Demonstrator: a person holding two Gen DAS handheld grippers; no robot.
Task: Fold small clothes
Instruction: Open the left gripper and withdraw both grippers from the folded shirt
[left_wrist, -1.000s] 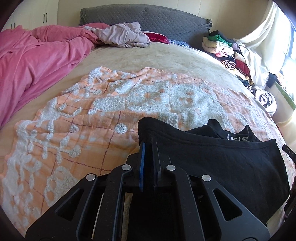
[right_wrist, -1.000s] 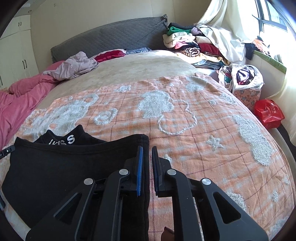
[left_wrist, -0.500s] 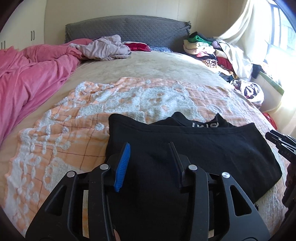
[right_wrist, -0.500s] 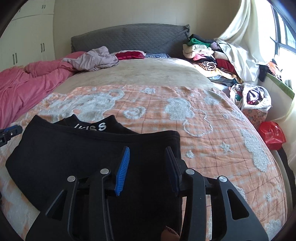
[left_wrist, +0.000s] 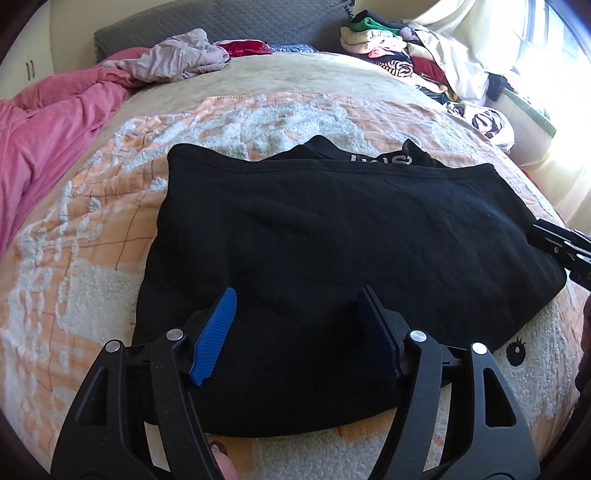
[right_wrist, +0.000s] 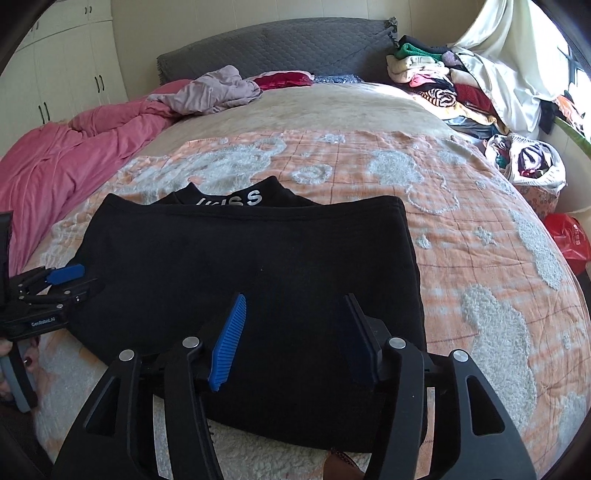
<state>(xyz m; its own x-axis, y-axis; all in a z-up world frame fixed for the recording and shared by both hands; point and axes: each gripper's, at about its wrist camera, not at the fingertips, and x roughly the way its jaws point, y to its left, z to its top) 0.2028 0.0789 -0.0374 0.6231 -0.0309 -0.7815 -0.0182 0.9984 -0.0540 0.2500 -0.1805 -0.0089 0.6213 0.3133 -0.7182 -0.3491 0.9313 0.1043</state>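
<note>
A black garment (left_wrist: 332, 236) (right_wrist: 251, 266) lies folded flat on the orange and white blanket (left_wrist: 92, 206) (right_wrist: 480, 236), its collar with white letters (right_wrist: 236, 199) poking out at the far edge. My left gripper (left_wrist: 297, 299) hovers over the garment's near left part, jaws opening, nothing pressed between its pads. My right gripper (right_wrist: 295, 306) hovers over the near right part, jaws opening too, pads clear of the cloth. In the right wrist view the left gripper (right_wrist: 55, 284) shows at the garment's left edge, held by a hand. The right gripper's tip (left_wrist: 561, 247) shows in the left wrist view.
A pink duvet (right_wrist: 66, 155) is bunched along the bed's left side. A mauve garment (right_wrist: 214, 88) and a red one (right_wrist: 284, 79) lie by the grey headboard (right_wrist: 277, 48). Stacked clothes (right_wrist: 436, 81) sit at the far right, with a bag of clothes (right_wrist: 532, 162) and a red bag (right_wrist: 565, 236).
Both grippers let go of the black garment's corners, opened wide and drew back toward its near edge. The garment now lies flat in a fold.
</note>
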